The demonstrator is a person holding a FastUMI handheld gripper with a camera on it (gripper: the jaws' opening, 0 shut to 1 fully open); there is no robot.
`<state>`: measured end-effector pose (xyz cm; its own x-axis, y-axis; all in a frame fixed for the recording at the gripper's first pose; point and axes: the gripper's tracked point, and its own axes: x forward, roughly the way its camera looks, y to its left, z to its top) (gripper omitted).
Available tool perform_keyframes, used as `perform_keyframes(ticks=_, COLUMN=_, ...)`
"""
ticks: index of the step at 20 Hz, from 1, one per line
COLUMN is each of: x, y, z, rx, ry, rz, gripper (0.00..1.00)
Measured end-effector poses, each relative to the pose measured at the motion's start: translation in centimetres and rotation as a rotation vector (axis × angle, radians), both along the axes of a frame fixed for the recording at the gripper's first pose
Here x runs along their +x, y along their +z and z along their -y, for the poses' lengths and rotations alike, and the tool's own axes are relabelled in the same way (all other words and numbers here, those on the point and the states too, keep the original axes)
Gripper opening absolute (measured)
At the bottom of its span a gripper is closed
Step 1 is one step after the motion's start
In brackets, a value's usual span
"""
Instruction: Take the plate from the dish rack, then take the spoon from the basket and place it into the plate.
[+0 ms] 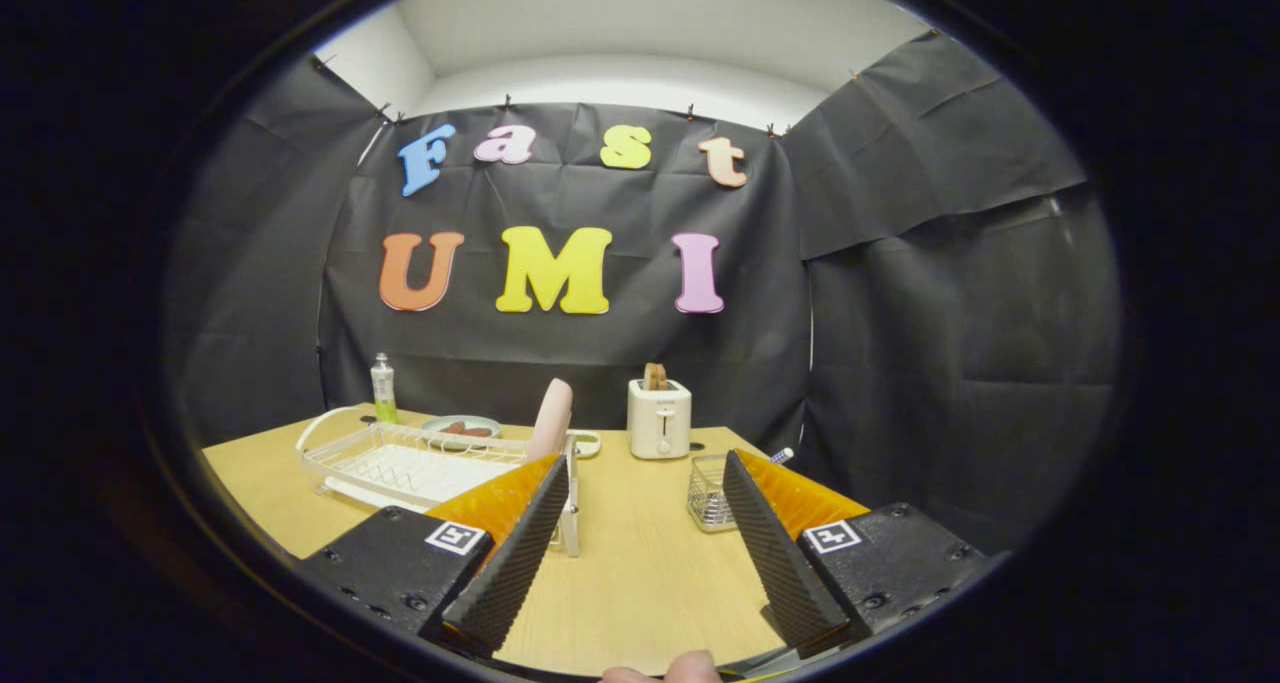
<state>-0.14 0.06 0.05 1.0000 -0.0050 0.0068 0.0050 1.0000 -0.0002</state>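
Note:
A white wire dish rack [400, 463] sits on the wooden table, ahead and to the left of my fingers. A pink plate [552, 415] stands on edge at the rack's right end, just beyond the left finger's tip. A small wire basket [706, 493] stands beside the right finger, partly hidden by it. The end of a spoon handle [781, 455] pokes up behind that finger. My gripper [646, 463] is open, held above the table with nothing between the fingers.
A white toaster [659, 419] with a slice of toast stands at the back, between and beyond the fingers. A greenish dish [460, 426] with something brown and a small bottle [383, 388] sit behind the rack. Bare table [640, 563] lies between the fingers.

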Motion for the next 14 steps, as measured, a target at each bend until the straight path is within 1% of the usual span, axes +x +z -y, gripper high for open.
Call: perform_keyframes(ticks=14, x=0.05, y=0.41, z=-0.28, rx=-0.005, ry=0.001, rz=0.001, gripper=1.0)
